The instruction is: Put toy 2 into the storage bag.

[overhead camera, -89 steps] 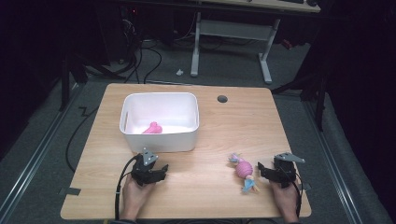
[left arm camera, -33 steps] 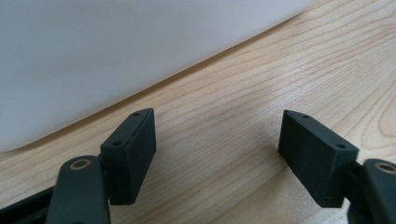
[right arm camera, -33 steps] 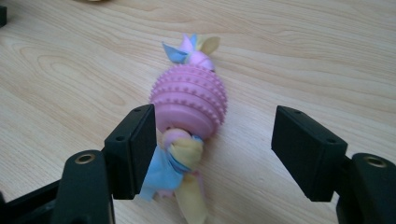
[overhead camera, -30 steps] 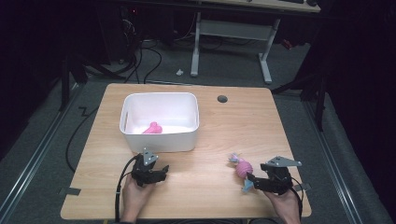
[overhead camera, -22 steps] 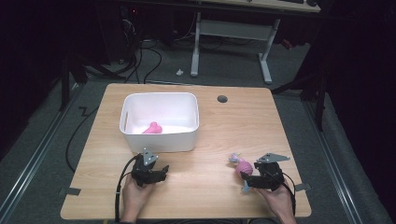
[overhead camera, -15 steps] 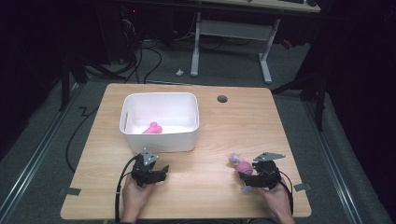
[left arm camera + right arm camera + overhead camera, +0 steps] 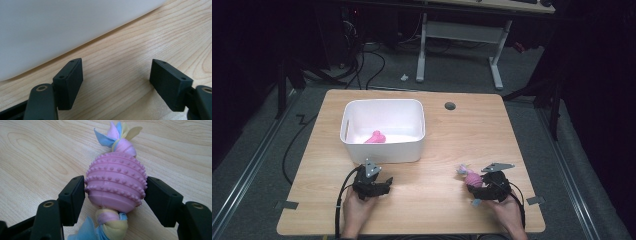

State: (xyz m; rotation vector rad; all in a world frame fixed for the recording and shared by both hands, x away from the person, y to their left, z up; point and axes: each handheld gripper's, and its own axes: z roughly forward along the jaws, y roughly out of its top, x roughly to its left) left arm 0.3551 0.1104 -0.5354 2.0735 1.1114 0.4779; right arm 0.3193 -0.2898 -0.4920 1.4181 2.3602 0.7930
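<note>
Two tongs: our right tongs [image 7: 115,187] seemingly clamp the pink studded rubber ball with cloth knots [image 7: 116,185]; our left tongs [image 7: 116,83] gape above the wooden worktop [image 7: 130,50].

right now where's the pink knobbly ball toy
In the high view the pink ball toy lies on the table near its front right, between the jaws of the right hand-held gripper, well right of the white bin.
</note>
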